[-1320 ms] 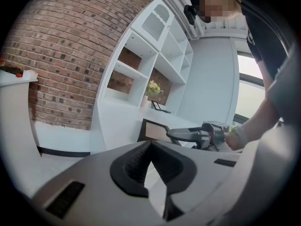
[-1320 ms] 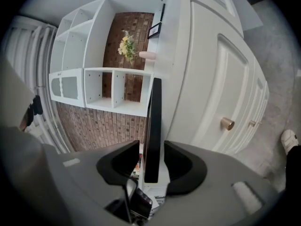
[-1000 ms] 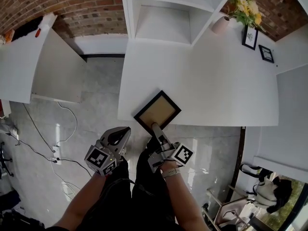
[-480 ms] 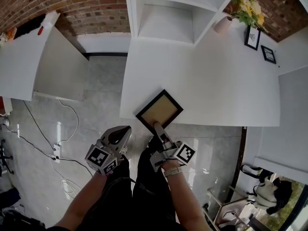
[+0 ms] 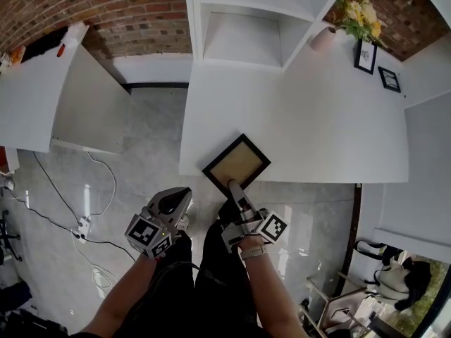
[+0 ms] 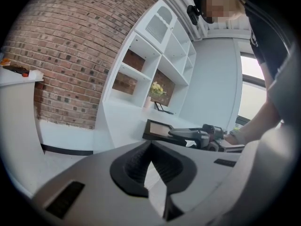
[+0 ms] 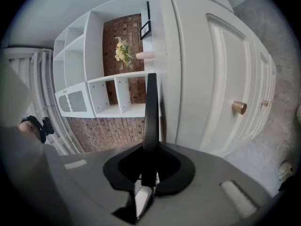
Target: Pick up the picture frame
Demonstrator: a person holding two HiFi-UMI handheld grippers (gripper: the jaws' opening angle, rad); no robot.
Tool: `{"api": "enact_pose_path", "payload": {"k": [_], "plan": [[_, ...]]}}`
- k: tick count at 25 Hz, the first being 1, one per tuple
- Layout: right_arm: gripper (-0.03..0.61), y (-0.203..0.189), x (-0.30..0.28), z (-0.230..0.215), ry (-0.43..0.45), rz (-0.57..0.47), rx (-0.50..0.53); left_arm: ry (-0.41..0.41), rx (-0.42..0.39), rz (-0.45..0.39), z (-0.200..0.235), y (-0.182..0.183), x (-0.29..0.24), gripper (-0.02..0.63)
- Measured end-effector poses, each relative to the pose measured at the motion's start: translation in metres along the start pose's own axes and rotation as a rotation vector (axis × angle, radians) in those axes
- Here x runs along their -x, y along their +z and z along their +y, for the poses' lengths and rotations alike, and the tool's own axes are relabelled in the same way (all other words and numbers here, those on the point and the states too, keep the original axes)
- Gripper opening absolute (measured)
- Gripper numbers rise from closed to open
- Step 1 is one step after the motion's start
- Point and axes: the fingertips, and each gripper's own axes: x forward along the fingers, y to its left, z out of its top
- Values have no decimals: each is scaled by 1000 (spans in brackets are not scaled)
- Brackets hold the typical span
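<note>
A black picture frame point(image 5: 237, 162) with a tan centre lies flat at the near edge of the white table point(image 5: 317, 118), one corner hanging over the edge. My right gripper point(image 5: 231, 185) reaches level onto that corner, and its jaws are closing on it. In the right gripper view the frame point(image 7: 151, 107) runs edge-on straight into the throat of the right gripper point(image 7: 149, 168). My left gripper point(image 5: 180, 194) hangs over the floor to the left, shut and holding nothing. From the left gripper point(image 6: 153, 166) the frame point(image 6: 162, 128) shows ahead with the other gripper on it.
White shelving point(image 5: 239, 20) stands at the table's far side. A pink vase of flowers point(image 5: 328, 34) and two small framed pictures point(image 5: 366, 55) sit at the far right. A white counter point(image 5: 42, 97) is at the left, with cables point(image 5: 84, 224) on the floor. The cabinet front has a brass knob point(image 7: 239, 107).
The right gripper's jaws have narrowed around the frame's near corner. The left gripper has stayed in place, and the frame still lies on the table.
</note>
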Motion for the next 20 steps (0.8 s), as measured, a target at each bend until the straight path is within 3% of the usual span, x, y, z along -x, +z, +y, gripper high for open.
{"api": "enact_pose_path", "payload": {"k": [20], "plan": [[34, 25, 15, 46, -44, -112, 345, -57, -57, -84, -2, 46, -2, -2]]}}
